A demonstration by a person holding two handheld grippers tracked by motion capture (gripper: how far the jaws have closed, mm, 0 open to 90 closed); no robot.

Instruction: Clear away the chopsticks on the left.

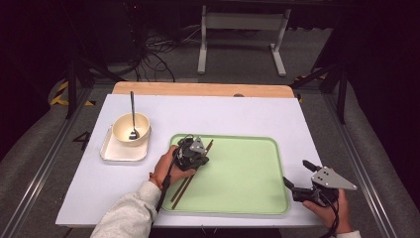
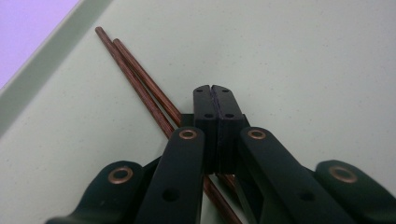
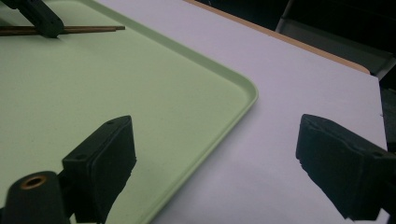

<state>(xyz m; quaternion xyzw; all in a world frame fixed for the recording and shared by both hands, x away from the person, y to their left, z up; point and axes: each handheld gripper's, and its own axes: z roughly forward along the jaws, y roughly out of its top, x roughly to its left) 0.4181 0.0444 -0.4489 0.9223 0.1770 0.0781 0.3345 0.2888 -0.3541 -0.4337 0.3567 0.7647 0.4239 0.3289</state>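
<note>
The 2 brown chopsticks (image 2: 140,79) lie side by side on the green tray (image 1: 247,198), near its left edge. The left gripper (image 2: 215,88) sits over them with its jaws pressed together, holding nothing. The right gripper (image 1: 296,174) hangs over the tray's front right corner with its jaws wide apart.
</note>
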